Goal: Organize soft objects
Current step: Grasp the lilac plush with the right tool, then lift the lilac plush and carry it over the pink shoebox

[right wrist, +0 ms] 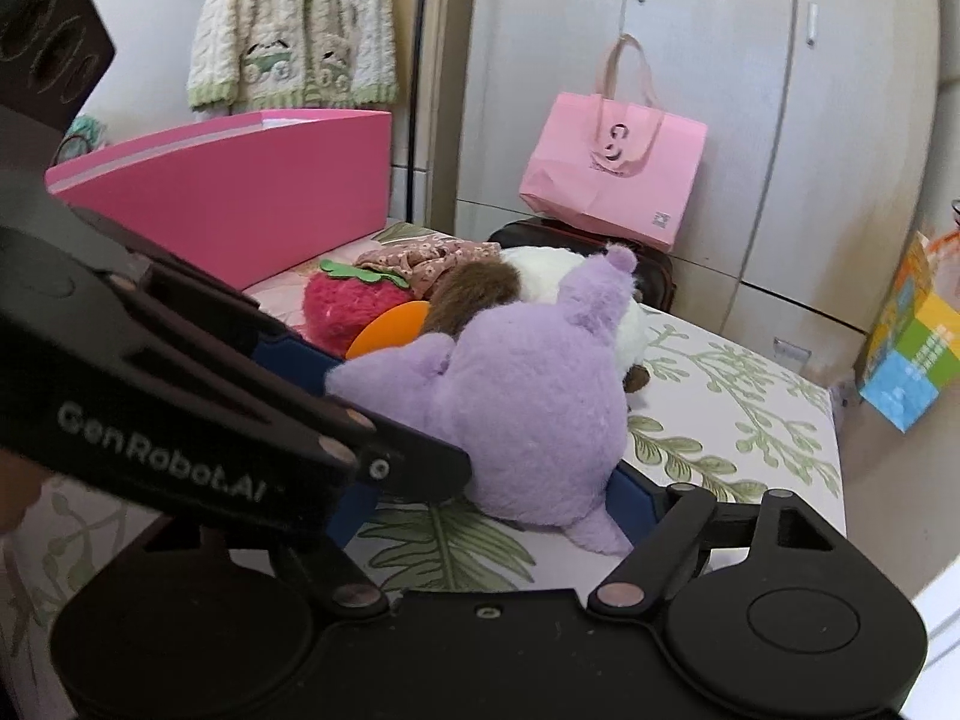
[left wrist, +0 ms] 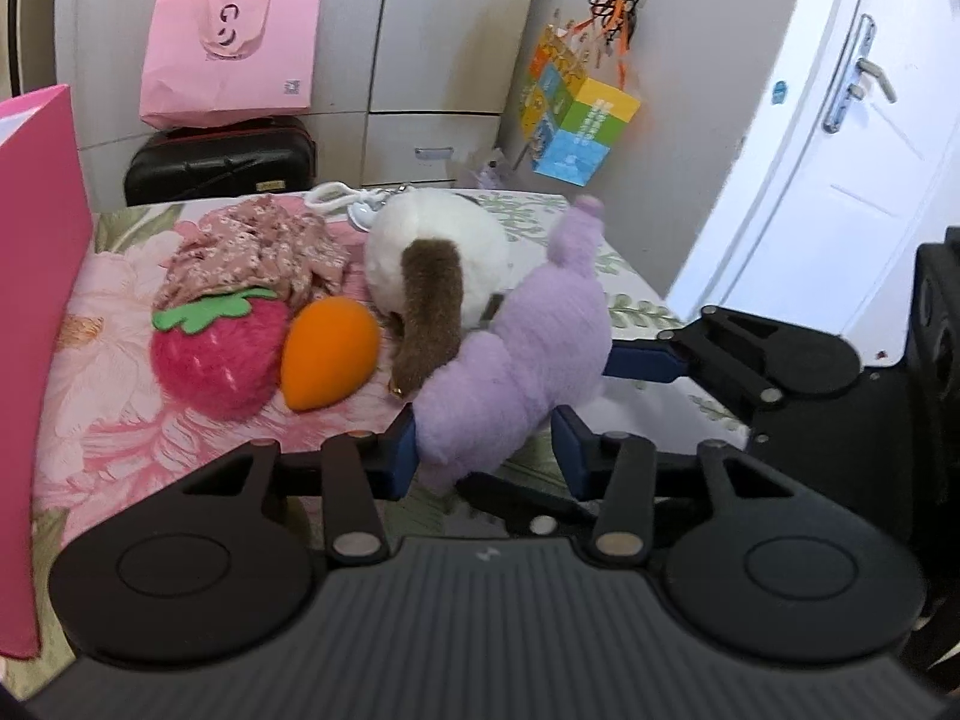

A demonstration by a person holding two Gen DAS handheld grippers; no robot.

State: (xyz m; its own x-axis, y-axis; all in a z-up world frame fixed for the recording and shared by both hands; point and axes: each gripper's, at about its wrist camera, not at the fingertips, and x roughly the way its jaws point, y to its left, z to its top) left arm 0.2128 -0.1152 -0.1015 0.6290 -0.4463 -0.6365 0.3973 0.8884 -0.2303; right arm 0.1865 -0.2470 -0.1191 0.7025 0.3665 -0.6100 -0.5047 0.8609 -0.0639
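Note:
A purple plush toy (left wrist: 516,360) lies on the floral bed cover (right wrist: 750,420), leaning on a white and brown plush (left wrist: 438,264). My left gripper (left wrist: 486,450) is shut on the purple plush's near end, both blue pads against its fur. My right gripper (right wrist: 492,504) straddles the plush's body (right wrist: 528,408). Its right pad presses the fur, while its left pad is hidden behind the left gripper. Beside these lie a pink strawberry plush (left wrist: 216,354), an orange plush (left wrist: 327,354) and a crumpled floral cloth (left wrist: 258,252).
A tall pink box (right wrist: 240,198) stands on the bed behind the toys. Beyond the bed are a black suitcase (left wrist: 222,159) with a pink paper bag (left wrist: 231,48) on it, a wardrobe, a colourful hanging bag (left wrist: 576,114) and a white door (left wrist: 840,150).

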